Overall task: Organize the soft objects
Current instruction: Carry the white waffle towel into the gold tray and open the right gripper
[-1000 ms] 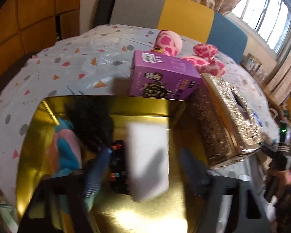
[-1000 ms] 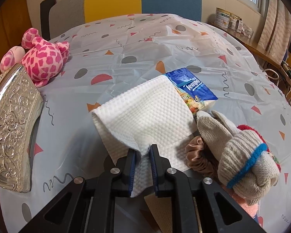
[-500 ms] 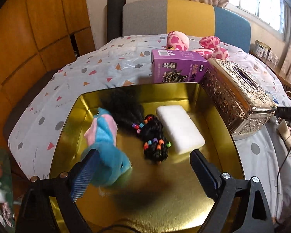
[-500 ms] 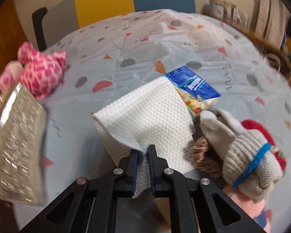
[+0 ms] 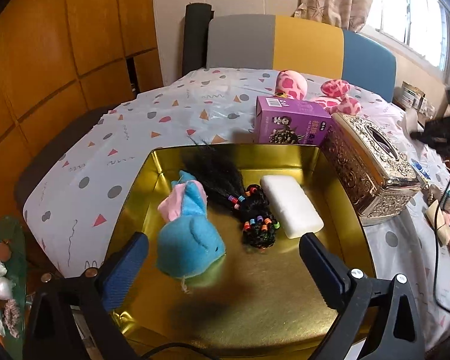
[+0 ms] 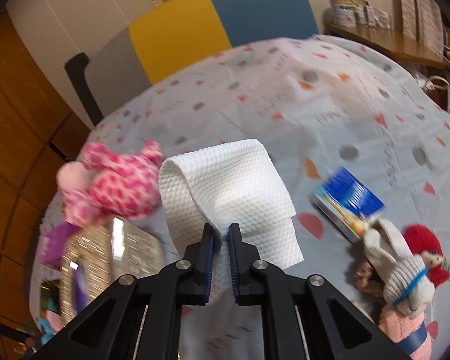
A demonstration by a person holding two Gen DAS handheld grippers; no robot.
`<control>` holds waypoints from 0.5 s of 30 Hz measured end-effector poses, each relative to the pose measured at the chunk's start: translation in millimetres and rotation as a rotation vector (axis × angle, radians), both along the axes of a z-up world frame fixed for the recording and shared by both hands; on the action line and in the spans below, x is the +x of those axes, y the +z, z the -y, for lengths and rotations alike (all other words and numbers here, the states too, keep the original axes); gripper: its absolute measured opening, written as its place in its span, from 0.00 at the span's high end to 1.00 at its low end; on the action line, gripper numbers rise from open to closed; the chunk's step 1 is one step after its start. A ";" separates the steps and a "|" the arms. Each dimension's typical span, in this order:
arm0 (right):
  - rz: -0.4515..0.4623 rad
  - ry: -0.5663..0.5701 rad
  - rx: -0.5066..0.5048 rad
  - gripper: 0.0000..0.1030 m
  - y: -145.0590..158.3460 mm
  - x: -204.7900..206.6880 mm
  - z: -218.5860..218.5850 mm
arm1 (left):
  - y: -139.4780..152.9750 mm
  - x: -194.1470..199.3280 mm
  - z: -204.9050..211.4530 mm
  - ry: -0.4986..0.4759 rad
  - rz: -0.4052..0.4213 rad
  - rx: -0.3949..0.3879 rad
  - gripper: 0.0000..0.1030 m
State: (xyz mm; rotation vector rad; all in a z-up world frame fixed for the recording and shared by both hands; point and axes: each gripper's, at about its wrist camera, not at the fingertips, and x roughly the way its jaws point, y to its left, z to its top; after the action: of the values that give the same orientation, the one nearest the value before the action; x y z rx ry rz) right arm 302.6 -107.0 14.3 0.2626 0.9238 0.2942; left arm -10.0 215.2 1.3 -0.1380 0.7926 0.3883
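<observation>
Right tool [image 6: 222,231] was clamped on the white cloth [image 6: 225,186], pinching a bunched edge, the rest hanging free above the surface [image 6: 360,114]; cloth looked light, limp and floppy, so an edge pinch should do, though it would likely drape and swing. Left tool [image 5: 222,255] was spread wide with nothing in it, over the gold tray [image 5: 255,315]. Only the left view showed the tray holding blue plush [image 5: 189,240], sponge [image 5: 291,207] and beaded hairpiece [image 5: 249,210]; only the right view showed the cloth, socks [image 6: 402,273] and tissue pack [image 6: 348,204].
</observation>
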 end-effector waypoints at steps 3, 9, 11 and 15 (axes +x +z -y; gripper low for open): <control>0.031 0.034 0.002 0.92 20.1 1.2 -22.9 | 0.5 -5.0 -3.3 0.007 0.003 0.000 0.02; 0.085 0.123 0.000 0.92 51.9 -2.1 -80.1 | -2.3 -14.9 -10.5 0.040 0.000 0.008 0.02; 0.103 0.156 -0.006 0.92 61.8 -3.9 -102.6 | -2.9 -18.3 -14.1 0.055 0.000 0.008 0.02; 0.143 0.222 -0.031 0.92 79.2 -10.5 -148.0 | -2.0 -26.2 -22.5 0.082 0.010 0.007 0.02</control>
State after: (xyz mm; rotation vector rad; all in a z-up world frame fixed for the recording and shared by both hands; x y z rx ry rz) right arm 292.1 41.1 93.4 0.1087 0.8156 0.4971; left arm -36.2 237.7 -0.7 -0.1660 0.7770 0.4679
